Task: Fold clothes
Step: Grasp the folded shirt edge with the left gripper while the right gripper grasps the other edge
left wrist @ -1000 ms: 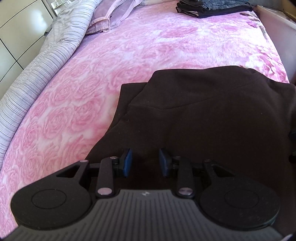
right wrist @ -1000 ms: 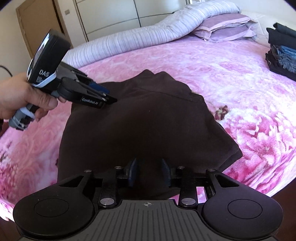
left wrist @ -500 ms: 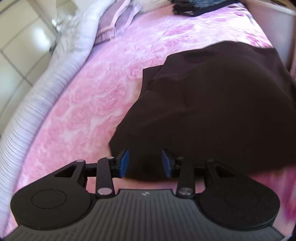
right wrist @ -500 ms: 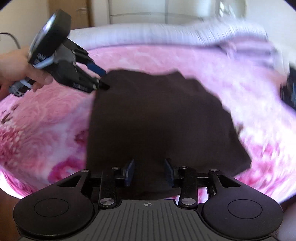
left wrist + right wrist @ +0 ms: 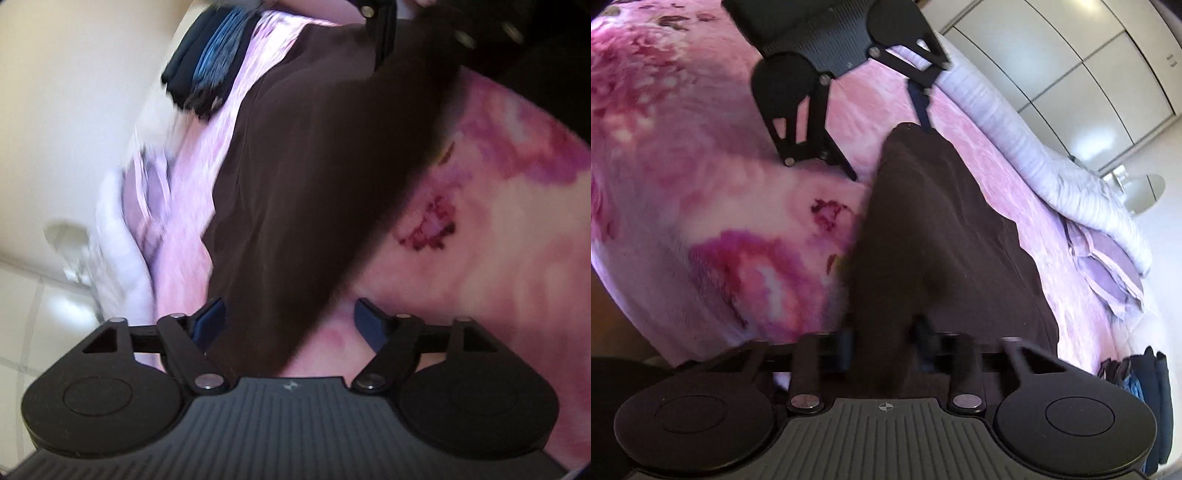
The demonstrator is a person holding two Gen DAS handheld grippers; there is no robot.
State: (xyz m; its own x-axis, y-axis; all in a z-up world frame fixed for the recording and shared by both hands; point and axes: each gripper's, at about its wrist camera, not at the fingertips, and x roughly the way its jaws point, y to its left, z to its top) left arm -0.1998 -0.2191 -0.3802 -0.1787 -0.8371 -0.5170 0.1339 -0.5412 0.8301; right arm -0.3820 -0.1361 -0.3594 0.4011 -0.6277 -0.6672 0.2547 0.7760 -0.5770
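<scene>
Both cameras sit low and close over the pink bed (image 5: 498,295), each rolled sideways and looking along a dark garment (image 5: 314,184) from opposite ends. Both views share that garment, and the right view also catches the left hand-held gripper (image 5: 886,147) facing it.

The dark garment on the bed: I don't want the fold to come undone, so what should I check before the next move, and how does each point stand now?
1. Left gripper released: jaws have just been opening and stand wide, with the dark garment edge between them unpressed. Ok.
2. Right gripper grip: jaws have just been closing with fabric between them, but the view is blurred. Cannot tell.
3. Garment flat on the pink bedspread: cannot tell.
4. Folded stack apart from the garment: ok.
5. Views sharp: not ok.
</scene>
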